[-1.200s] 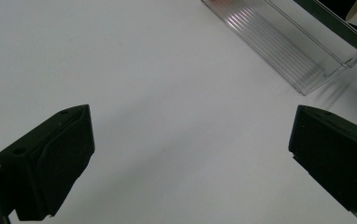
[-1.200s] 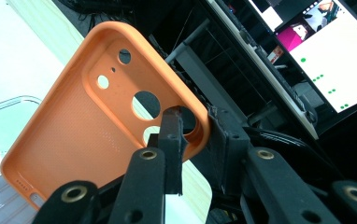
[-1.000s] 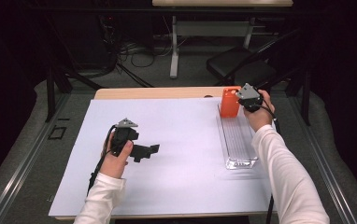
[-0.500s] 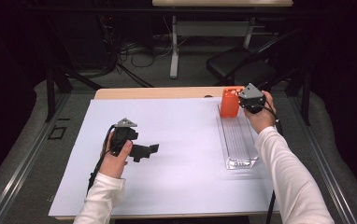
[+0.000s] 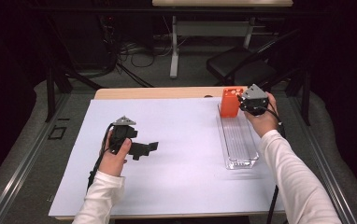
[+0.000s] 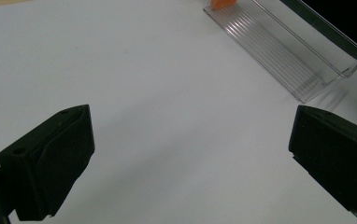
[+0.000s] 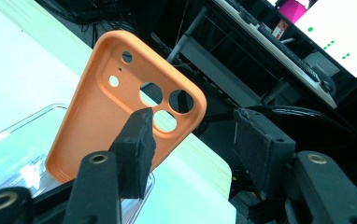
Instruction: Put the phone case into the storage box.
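Right tongs (image 5: 240, 103) just opened off the orange phone case (image 5: 230, 102) in the clear tray (image 5: 239, 140) at the surface's far right, so back out slow w/o tipping it, left tongs (image 5: 145, 150) sit wide apart, empty.

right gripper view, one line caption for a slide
Orange phone case stands in clear tray, right gripper open beside it.

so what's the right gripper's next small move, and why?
Probably back the right gripper away. Its fingers have just been opening and no longer pinch the orange phone case, which stands propped at the far end of the clear tray.
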### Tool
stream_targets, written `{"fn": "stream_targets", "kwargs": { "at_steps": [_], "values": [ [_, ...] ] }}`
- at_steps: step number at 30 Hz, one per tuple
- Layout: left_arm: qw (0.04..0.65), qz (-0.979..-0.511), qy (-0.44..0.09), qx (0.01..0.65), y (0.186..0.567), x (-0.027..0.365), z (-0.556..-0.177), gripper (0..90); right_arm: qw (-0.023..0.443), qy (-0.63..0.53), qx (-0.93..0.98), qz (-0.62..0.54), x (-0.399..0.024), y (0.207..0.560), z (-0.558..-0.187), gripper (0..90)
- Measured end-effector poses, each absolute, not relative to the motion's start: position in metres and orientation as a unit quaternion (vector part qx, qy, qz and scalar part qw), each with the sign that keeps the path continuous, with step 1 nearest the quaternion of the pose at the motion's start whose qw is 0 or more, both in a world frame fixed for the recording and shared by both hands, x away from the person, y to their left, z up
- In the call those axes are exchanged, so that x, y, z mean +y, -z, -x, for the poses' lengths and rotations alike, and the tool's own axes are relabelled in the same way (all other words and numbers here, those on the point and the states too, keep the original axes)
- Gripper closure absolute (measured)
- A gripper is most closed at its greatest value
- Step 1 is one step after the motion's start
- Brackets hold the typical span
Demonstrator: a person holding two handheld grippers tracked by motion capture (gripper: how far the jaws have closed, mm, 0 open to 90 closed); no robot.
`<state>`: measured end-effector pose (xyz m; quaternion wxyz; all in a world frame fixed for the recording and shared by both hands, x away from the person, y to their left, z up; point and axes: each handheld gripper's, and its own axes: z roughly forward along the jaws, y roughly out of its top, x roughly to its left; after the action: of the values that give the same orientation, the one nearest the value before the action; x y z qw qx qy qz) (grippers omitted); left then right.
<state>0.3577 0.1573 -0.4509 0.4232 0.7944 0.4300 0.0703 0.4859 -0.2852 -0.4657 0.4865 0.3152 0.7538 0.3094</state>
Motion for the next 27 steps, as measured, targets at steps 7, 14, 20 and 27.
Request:
{"fn": "stream_targets", "kwargs": {
  "at_steps": [7,14,20,27],
  "values": [
    [0.423,-0.793,-0.065,0.433,0.451,0.161,-0.362,1.7,0.474,-0.314,0.754,-0.328,-0.286,0.461,-0.476,46.5],
    [0.428,-0.790,-0.068,0.433,0.449,0.162,-0.363,1.7,0.471,-0.310,0.759,-0.326,-0.286,0.457,-0.467,50.1],
    [0.432,-0.790,-0.067,0.431,0.447,0.162,-0.364,1.7,0.468,-0.308,0.760,-0.330,-0.285,0.452,-0.461,51.1],
    [0.432,-0.793,-0.065,0.425,0.446,0.160,-0.363,1.7,0.463,-0.313,0.759,-0.335,-0.279,0.450,-0.454,44.5]
  ]
}}
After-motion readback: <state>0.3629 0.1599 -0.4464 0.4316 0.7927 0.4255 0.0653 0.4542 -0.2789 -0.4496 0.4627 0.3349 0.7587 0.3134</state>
